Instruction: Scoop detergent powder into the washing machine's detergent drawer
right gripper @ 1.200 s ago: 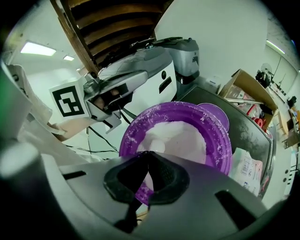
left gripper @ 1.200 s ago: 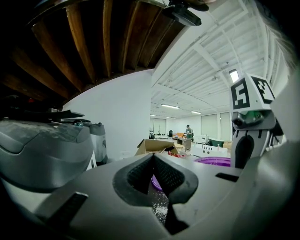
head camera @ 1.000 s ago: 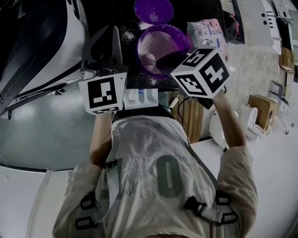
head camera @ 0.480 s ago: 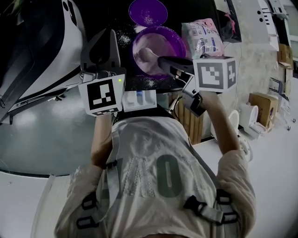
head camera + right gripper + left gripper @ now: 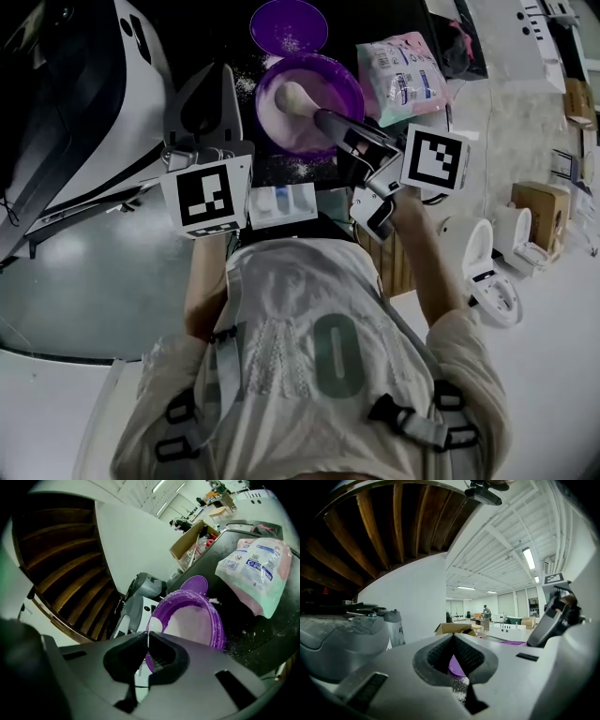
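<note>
- The right gripper [image 5: 323, 117] reaches out over the purple bowl [image 5: 349, 86], its marker cube back near the person's chest.
- In the right gripper view its fingers [image 5: 161, 645] are pressed narrow on the thin white handle of a scoop [image 5: 154, 624].
- The rounded white head of the scoop sits just past the fingertips, over the near-left edge of the bowl [image 5: 218, 627].
- In the head view the scoop [image 5: 289, 94] lies inside the bowl on its left side; whether it touches the powder cannot be told.
- White detergent powder [image 5: 192, 623] fills most of the bowl.
- The bowl stands on a dark desk [image 5: 267, 639], with loose grains of powder [image 5: 246, 82] scattered round it.
- A purple lid [image 5: 288, 26] lies flat just beyond the bowl, with some powder on it.
- A pink and white bag [image 5: 403, 75] lies on the desk just right of the bowl.
- The left gripper [image 5: 221, 70] is held left of the bowl and apart from it.
- Its fingers [image 5: 468, 653] are closed tip to tip with nothing between them.
- The white detergent drawer [image 5: 281, 202] sits at the near edge of the desk, between the two grippers' marker cubes and below the bowl in the head view.
</note>
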Demonstrator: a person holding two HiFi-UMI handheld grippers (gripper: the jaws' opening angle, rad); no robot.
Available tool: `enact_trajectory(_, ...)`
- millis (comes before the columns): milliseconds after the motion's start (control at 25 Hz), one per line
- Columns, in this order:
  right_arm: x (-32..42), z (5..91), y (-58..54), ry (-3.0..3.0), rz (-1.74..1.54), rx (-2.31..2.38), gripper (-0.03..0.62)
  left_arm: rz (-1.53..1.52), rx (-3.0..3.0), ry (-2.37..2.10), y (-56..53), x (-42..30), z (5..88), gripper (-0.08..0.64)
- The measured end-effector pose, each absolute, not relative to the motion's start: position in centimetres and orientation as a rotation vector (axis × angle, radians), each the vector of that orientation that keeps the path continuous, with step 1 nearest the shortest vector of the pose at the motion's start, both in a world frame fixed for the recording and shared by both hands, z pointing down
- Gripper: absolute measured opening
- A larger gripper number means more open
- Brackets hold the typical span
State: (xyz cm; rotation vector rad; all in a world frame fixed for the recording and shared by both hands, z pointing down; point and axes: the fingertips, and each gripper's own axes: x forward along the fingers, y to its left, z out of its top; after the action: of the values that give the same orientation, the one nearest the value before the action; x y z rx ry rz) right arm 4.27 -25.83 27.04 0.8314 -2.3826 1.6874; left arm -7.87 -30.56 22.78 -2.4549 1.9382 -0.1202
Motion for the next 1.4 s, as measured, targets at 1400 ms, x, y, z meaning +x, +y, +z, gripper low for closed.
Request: enact_trajectory(1400, 11.8, 26.6, -18.4, -2.826, 2.547, 1.541, 0.009, -0.036, -2.679, 1.642, -22.0, -2.1, 24.3, 0.02)
